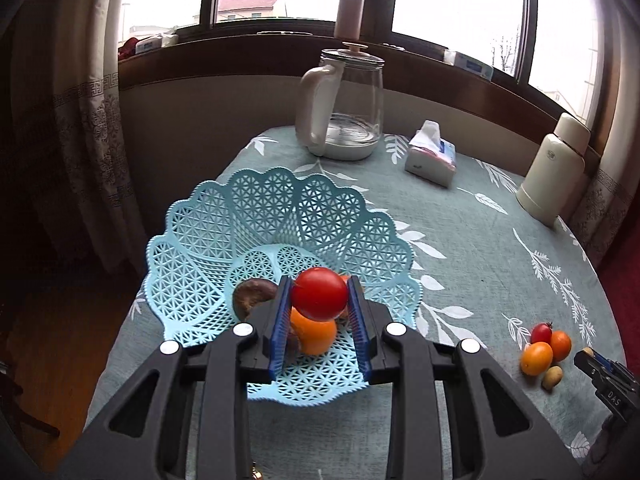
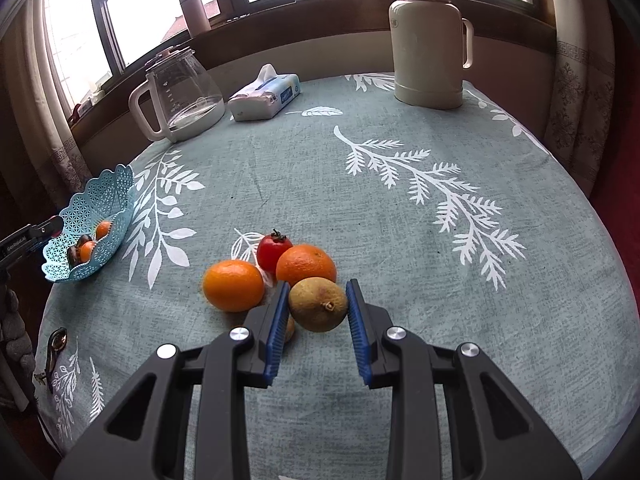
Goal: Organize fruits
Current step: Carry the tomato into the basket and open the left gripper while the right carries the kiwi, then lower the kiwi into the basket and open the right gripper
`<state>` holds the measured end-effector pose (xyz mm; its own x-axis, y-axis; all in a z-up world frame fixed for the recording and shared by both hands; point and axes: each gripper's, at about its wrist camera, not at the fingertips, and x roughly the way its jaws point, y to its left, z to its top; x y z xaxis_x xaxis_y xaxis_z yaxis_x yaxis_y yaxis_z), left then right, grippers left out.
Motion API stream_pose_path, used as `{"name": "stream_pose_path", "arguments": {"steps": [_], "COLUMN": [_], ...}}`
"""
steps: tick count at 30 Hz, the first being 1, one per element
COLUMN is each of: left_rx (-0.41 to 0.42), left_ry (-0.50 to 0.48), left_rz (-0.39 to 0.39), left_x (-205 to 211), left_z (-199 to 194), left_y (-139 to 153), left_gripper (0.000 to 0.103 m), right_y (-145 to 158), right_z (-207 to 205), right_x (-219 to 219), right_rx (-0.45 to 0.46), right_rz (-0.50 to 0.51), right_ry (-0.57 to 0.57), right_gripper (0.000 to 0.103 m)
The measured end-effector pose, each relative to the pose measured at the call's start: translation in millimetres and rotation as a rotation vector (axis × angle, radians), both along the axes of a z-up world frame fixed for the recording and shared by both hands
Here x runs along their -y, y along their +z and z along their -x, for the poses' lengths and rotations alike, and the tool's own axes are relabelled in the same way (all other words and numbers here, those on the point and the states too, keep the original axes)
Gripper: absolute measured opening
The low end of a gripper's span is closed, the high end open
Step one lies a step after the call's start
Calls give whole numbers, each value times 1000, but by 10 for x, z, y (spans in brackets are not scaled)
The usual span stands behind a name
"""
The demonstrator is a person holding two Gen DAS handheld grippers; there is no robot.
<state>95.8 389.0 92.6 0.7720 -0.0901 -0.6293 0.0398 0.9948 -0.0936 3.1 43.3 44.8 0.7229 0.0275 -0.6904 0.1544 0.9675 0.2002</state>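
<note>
My left gripper (image 1: pixel 319 300) is shut on a red tomato (image 1: pixel 320 294), held just above the light blue lattice basket (image 1: pixel 224 220) near the table's left edge. Under the tomato an orange (image 1: pixel 314 336) lies in the basket, with a dark brown fruit (image 1: pixel 252 296) beside it. In the right wrist view, my right gripper (image 2: pixel 316 292) is closed around a brownish-green fruit (image 2: pixel 318 304), both pads against its sides. Just beyond it sit two oranges (image 2: pixel 234 285) (image 2: pixel 306 265) and a small red tomato (image 2: pixel 273 250). A smaller brown fruit (image 2: pixel 290 330) peeks out behind the left finger.
At the back of the table stand a glass kettle (image 2: pixel 180 96), a tissue pack (image 2: pixel 266 98) and a cream thermos (image 2: pixel 426 40). A spoon-like object (image 2: pixel 56 344) lies near the table's left edge. Curtains hang at both sides.
</note>
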Motion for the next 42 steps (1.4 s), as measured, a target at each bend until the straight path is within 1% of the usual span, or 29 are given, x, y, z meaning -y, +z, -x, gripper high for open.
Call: {"name": "stream_pose_path", "arguments": {"steps": [7, 9, 10, 11, 20, 21, 23, 27, 35, 42], "left_rx": [-20, -29, -32, -28, -3, 0, 10, 22, 37, 50], "left_ry": [72, 88, 98, 108, 132, 133, 139, 150, 140, 150], "left_rz": [23, 41, 52, 61, 79, 80, 78, 80, 75, 83], "left_x": [-298, -361, -395, -428, -550, -557, -569, -585, -564, -599], "left_z": [-98, -117, -120, -114, -61, -56, -39, -8, 34, 65], "left_y": [-49, -58, -60, -55, 29, 38, 62, 96, 152, 203], "left_gripper": [29, 38, 52, 61, 63, 64, 70, 76, 77, 77], "right_y": [40, 54, 60, 67, 187, 205, 241, 309, 498, 579], "right_z": [-42, -46, -48, -50, -95, -104, -128, -209, -404, -585], "right_x": [-133, -169, -184, -197, -369, -396, -453, -604, -1061, -1499], "right_rx": [4, 6, 8, 9, 36, 41, 49, 61, 108, 120], "right_rz": [8, 10, 11, 11, 20, 21, 22, 20, 9, -22], "right_ry": [23, 29, 32, 35, 74, 80, 95, 134, 238, 329], "right_gripper": [29, 29, 29, 29, 29, 29, 29, 29, 29, 29]}}
